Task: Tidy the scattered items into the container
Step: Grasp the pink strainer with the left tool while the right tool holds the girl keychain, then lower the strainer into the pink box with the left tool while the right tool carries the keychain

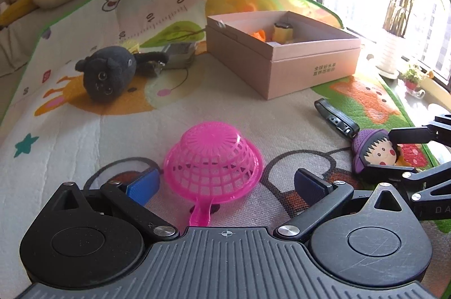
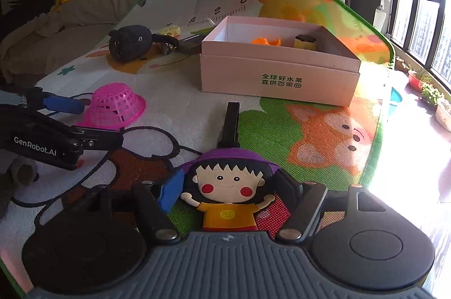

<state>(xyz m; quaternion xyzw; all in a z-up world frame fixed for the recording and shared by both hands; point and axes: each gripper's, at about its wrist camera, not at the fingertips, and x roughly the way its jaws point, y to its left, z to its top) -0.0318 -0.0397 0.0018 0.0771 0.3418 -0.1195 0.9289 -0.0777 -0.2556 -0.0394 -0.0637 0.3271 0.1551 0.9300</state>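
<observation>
Two tongs are working: beyond both we are seeing the pink box [image 2: 279, 73]; our released left gripper [image 1: 225, 186] is straddling the pink strainer [image 1: 212, 158], our right gripper [image 2: 228, 189] is clenching the cartoon-girl keychain [image 2: 228, 186].

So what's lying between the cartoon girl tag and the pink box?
Only the tag's own black strap, running from the cartoon girl tag toward the pink box; beyond its tip, bare play mat. Right wrist view shows it.

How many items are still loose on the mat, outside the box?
4 I can make out: pink strainer between the left gripper's fingers, cartoon-girl tag between the right gripper's, black plush cat far left, metallic thing behind it. More may hide there.
</observation>
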